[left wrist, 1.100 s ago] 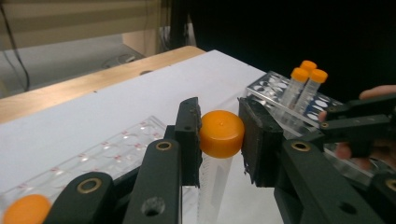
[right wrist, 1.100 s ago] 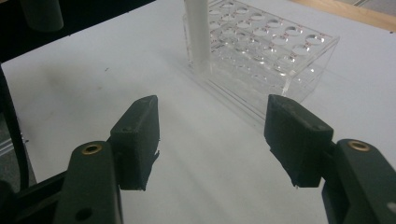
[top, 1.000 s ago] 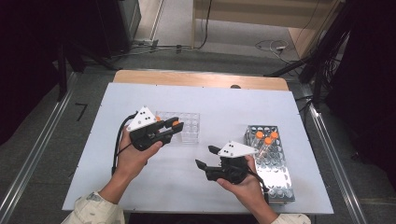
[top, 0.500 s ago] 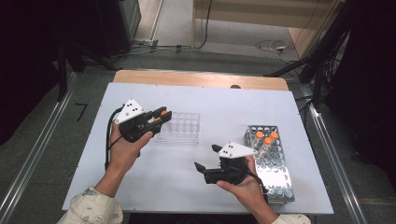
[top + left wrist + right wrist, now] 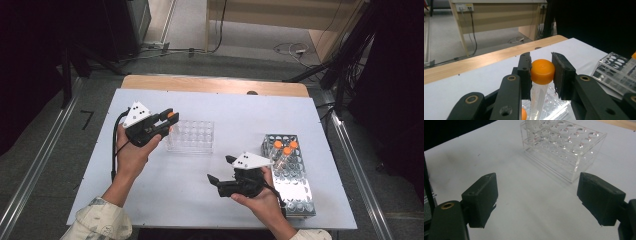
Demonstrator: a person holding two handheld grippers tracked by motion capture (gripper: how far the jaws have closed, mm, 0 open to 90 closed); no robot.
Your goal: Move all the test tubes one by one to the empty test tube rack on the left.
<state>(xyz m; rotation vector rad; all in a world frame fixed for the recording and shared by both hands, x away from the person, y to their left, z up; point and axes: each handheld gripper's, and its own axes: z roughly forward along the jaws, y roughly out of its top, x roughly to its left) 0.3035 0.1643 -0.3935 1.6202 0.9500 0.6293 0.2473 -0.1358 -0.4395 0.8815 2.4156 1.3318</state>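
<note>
A clear tube with an orange cap [image 5: 542, 71] hangs upright between the jaws of my left gripper [image 5: 541, 65], which is shut on it just below the cap. In the high view, the left gripper [image 5: 170, 120] holds the tube's cap [image 5: 171, 115] above the left end of the clear plastic rack [image 5: 192, 136]. My right gripper [image 5: 220, 168] hovers low over the white table [image 5: 150, 210] in front of that rack. Its jaws have just been opening and now stand wide apart with nothing between them. In the right gripper view, the right gripper [image 5: 537, 197] faces the clear rack [image 5: 564, 152].
A metal rack [image 5: 290, 180] lies at the right of the table, with a few orange-capped tubes [image 5: 284, 147] at its far end. A wooden strip [image 5: 215, 85] borders the table's far edge, and cables lie on the floor beyond it.
The left gripper has carried the tube left and a little farther back, toward the clear rack's left end. The right gripper's jaws stand wider; that hand has stayed in place.
</note>
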